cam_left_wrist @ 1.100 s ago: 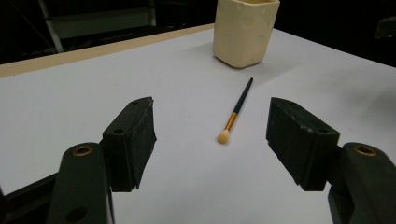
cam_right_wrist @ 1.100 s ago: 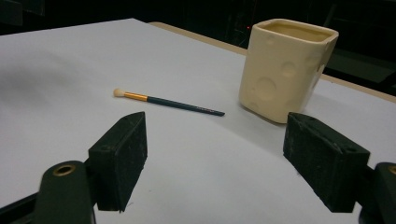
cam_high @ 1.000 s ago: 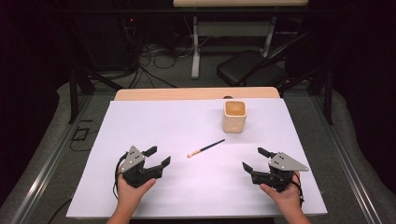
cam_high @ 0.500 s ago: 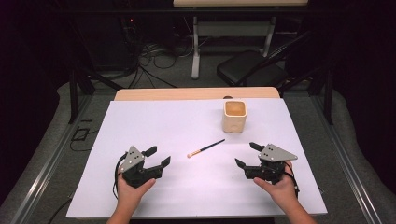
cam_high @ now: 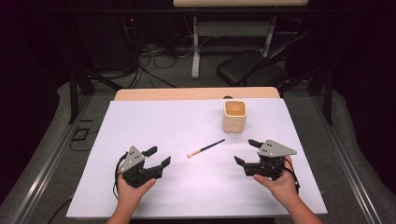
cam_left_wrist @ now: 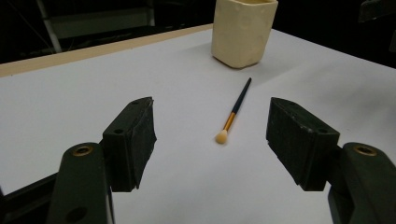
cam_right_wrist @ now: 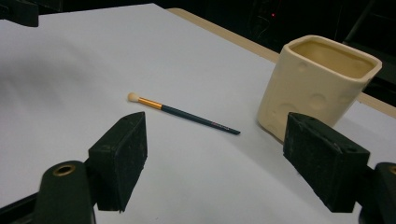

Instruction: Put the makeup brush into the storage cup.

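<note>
White sheet [cam_high: 187,126] covers most of the table [cam_high: 196,94]. Landmark: cream cup [cam_high: 234,115], upright toward the sheet's far edge; its inside is too dim to read, possibly empty. Left gripper [cam_high: 159,157] sits well apart from the cup at the near left, jaws wide, nothing between them. Right gripper [cam_high: 247,151] is on the near side of the cup, jaws wide, holding nothing. Brush [cam_high: 206,148] lies flat near the cup, between both grippers, pale tip pointing away from the cup.
</note>
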A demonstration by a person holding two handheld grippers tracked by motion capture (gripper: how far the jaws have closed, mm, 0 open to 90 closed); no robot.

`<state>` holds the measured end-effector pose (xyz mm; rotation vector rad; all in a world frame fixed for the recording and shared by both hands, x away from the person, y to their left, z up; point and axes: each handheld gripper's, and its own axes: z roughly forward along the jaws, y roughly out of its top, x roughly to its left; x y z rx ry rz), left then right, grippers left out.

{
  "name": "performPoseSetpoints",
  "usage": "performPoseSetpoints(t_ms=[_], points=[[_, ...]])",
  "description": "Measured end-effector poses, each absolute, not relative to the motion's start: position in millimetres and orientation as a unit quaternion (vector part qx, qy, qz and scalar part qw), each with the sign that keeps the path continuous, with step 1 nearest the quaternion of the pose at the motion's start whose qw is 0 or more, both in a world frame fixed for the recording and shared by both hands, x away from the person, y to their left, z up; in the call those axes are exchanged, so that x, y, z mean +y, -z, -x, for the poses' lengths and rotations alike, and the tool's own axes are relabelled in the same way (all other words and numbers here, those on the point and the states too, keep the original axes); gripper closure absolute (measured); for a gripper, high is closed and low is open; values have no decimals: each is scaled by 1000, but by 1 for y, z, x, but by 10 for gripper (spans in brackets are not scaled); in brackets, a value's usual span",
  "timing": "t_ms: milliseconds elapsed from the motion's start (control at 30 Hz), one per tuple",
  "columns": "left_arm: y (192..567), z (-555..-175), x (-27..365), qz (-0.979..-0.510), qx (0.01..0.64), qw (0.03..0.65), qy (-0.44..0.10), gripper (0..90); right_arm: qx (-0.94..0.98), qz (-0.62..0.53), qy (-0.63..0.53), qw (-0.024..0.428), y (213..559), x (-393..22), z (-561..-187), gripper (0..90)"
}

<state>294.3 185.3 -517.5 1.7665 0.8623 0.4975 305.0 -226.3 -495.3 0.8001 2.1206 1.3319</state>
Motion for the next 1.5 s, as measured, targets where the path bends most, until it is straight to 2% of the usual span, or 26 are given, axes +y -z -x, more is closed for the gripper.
performPoseSetpoints(t_ms=[400,1500], points=[[518,-294,185,-740,360,528,-208,328,802,-297,-469,219,484,-224,-320,216],[518,-294,184,-743,359,526,-207,328,867,-313,-345,174,473,-205,-342,235]])
